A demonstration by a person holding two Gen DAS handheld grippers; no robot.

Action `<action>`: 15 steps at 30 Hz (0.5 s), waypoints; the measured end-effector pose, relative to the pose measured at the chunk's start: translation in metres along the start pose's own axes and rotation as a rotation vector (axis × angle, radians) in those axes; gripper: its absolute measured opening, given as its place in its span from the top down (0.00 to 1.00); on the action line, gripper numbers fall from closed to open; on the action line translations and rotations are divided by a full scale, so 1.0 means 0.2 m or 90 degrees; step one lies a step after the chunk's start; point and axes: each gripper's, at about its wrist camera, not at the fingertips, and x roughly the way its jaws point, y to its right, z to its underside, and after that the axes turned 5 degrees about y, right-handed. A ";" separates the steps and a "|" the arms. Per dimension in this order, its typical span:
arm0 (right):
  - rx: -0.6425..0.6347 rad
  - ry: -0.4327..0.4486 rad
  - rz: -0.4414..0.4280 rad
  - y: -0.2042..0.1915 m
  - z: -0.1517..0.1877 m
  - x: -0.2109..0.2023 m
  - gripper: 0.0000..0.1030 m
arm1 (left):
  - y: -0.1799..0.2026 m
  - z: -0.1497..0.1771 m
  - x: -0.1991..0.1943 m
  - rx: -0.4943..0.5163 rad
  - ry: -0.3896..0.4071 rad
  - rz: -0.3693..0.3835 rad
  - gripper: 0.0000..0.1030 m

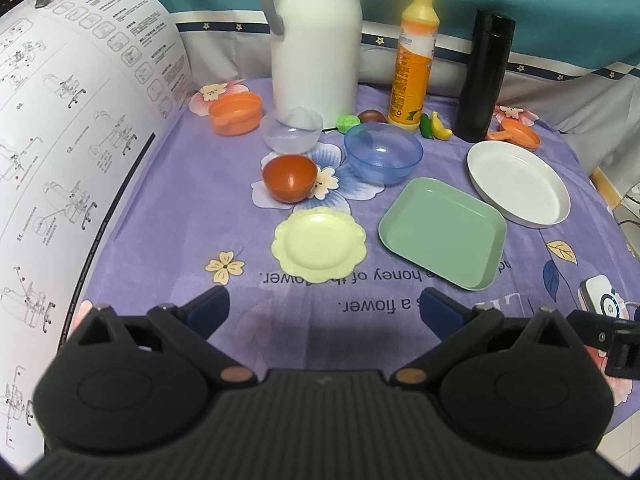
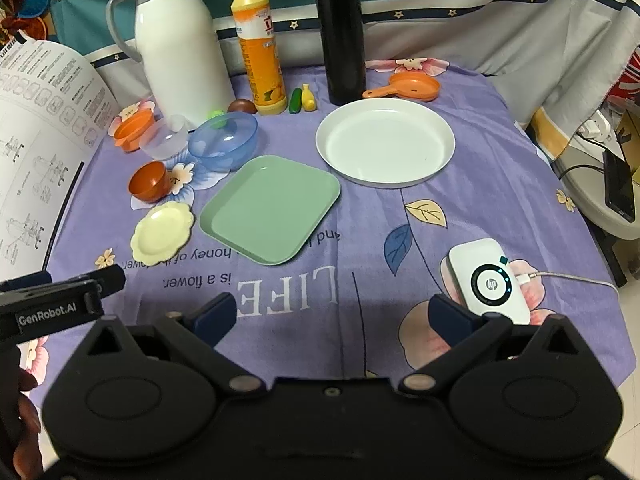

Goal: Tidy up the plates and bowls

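Note:
On the purple tablecloth lie a pale yellow scalloped plate (image 1: 319,243) (image 2: 162,232), a green square plate (image 1: 442,232) (image 2: 270,208) and a white round plate (image 1: 518,182) (image 2: 385,146). Behind them stand a red-brown bowl (image 1: 290,177) (image 2: 149,181), a blue clear bowl (image 1: 383,153) (image 2: 223,140), a colourless clear bowl (image 1: 291,129) (image 2: 165,138) and an orange bowl (image 1: 236,113) (image 2: 132,128). My left gripper (image 1: 325,312) is open and empty, in front of the yellow plate. My right gripper (image 2: 334,316) is open and empty near the front edge.
A white thermos jug (image 1: 316,40), an orange bottle (image 1: 414,64) and a black flask (image 1: 485,76) stand at the back, with small toy foods (image 1: 436,127) and an orange pan (image 1: 520,134). A big instruction sheet (image 1: 60,140) rises at the left. A white device (image 2: 488,280) lies front right.

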 end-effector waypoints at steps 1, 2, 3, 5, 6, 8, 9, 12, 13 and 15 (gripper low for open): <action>0.000 0.000 0.000 0.00 0.00 0.00 0.00 | 0.00 0.00 0.00 -0.001 0.000 0.000 0.00; 0.000 0.001 0.000 0.00 0.00 0.00 0.00 | 0.00 0.00 0.00 -0.002 0.000 -0.001 0.00; 0.000 0.001 0.000 0.00 0.00 0.00 0.00 | -0.01 0.00 0.00 -0.002 0.000 -0.001 0.00; -0.001 0.003 0.000 0.00 0.00 0.00 0.00 | -0.01 0.00 0.00 -0.003 0.000 -0.002 0.00; -0.002 0.003 0.000 0.00 0.00 0.00 0.00 | -0.01 0.00 0.00 -0.004 0.000 -0.003 0.00; -0.001 0.003 0.000 0.00 0.00 0.00 0.00 | -0.01 0.00 0.00 -0.003 0.000 -0.004 0.00; -0.002 0.003 0.000 0.00 0.00 0.00 0.00 | -0.01 0.00 0.00 -0.003 0.001 -0.004 0.00; -0.002 0.003 0.001 0.00 0.00 0.00 0.00 | -0.01 0.00 0.00 -0.002 0.002 -0.006 0.00; -0.002 0.003 0.001 0.00 0.00 0.00 0.00 | -0.01 0.00 0.00 -0.002 0.003 -0.007 0.00; -0.002 0.002 0.000 0.00 0.00 0.00 0.00 | -0.01 0.00 0.00 -0.002 0.004 -0.008 0.00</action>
